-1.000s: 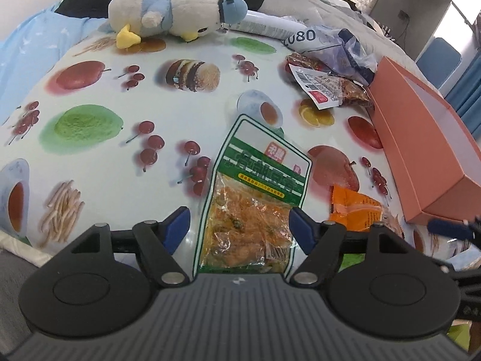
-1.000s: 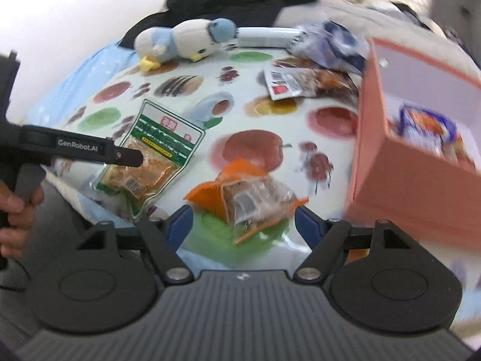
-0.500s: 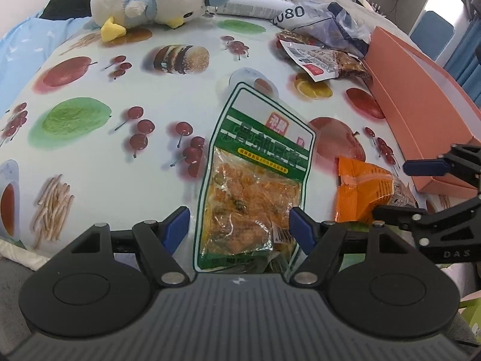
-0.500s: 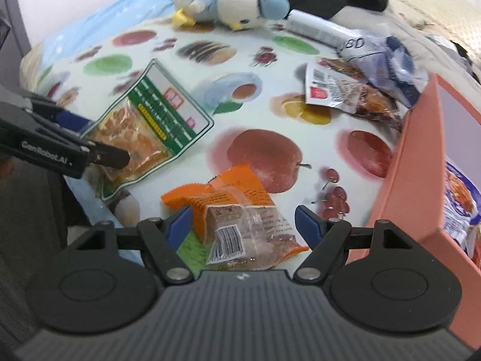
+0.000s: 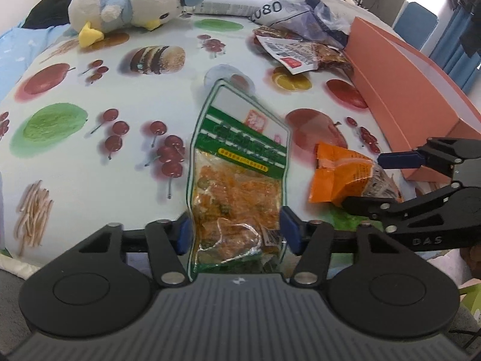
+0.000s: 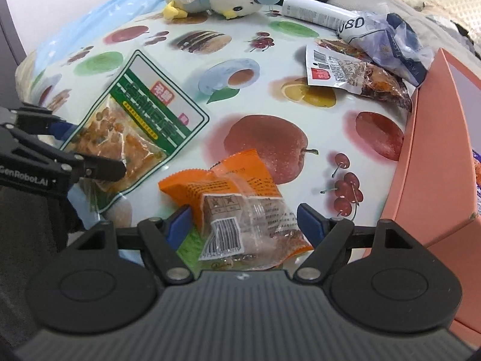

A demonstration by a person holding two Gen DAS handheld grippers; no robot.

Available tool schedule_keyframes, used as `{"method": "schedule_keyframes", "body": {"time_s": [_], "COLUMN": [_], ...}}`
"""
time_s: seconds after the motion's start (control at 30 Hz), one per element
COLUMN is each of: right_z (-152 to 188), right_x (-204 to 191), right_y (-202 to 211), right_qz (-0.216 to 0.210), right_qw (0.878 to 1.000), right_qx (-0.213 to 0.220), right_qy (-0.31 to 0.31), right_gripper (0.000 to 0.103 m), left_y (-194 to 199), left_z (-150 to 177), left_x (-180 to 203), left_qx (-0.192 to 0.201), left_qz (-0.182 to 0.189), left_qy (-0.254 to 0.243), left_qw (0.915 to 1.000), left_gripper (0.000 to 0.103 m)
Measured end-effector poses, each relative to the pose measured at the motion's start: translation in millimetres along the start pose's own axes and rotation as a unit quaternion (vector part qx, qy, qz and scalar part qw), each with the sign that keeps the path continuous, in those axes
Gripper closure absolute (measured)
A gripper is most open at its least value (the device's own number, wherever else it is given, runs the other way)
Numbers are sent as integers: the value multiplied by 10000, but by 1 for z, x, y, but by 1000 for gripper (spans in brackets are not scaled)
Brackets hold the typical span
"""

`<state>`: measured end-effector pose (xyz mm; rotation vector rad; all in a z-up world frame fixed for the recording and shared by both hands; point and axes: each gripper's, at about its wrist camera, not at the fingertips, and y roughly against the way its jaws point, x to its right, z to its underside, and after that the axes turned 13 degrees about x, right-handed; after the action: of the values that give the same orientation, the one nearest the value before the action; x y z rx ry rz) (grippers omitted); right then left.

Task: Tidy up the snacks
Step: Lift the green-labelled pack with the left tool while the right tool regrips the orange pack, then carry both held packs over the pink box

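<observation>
A green-and-white snack pouch (image 5: pixel 237 177) lies on the fruit-print cloth (image 5: pixel 90 150); its near end sits between the blue pads of my left gripper (image 5: pixel 236 230), which touch its edges. It also shows in the right wrist view (image 6: pixel 135 129). An orange snack packet (image 6: pixel 237 207) lies between the open fingers of my right gripper (image 6: pixel 243 221), near the cloth's front edge; the left wrist view shows it too (image 5: pixel 345 174). A red-labelled snack bag (image 6: pixel 354 75) and a blue-white bag (image 6: pixel 387 45) lie by the orange box (image 6: pixel 433 162).
A plush penguin (image 5: pixel 135 3) lies at the far edge beside a white tube (image 6: pixel 315 12). The open orange box stands at the right with a packet inside. Dark clothing lies behind the cloth.
Both grippers have moved forward and down over their packets. The left gripper's pads have narrowed onto the green pouch's edges. The right gripper now straddles the orange packet.
</observation>
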<state>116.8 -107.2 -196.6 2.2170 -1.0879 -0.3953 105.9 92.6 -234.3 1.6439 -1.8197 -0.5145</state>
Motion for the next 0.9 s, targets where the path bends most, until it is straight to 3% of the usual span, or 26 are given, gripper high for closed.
{"method": "schedule_keyframes", "body": {"time_s": [0.07,0.23,0.37,0.4,0.43,0.63,0.9], "right_z": [2,2,2,2,2,5,2], "right_x": [-4,1,5,6,7,16,18], "right_y": [1,7,15,17,20,33,50], "right_qz": [87,364,562,603,638,924,1048], "right_qw": [9999,9977,9939,9931,9921,9858,9807], "right_qx": [58,201,322,346,379,502,689], "right_qy": [23,-540,-892,-949,-1013,-1308,-1503], "right_gripper": [26,39,44,57,59,60,60], "left_y": [1,4,5,5,5,7,16], "left_z": [-1,-5,-10,-11,-12,-13,-22], "left_x": [1,3,5,6,6,16,32], "left_qx": [10,-12,27,35,45,135,319], "left_qz": [54,135,171,188,197,192,223], "left_qy": [63,180,305,332,356,337,342], "left_qw": [10000,9997,9994,9993,9992,9992,9987], "left_gripper": [52,56,61,63,64,76,80]}}
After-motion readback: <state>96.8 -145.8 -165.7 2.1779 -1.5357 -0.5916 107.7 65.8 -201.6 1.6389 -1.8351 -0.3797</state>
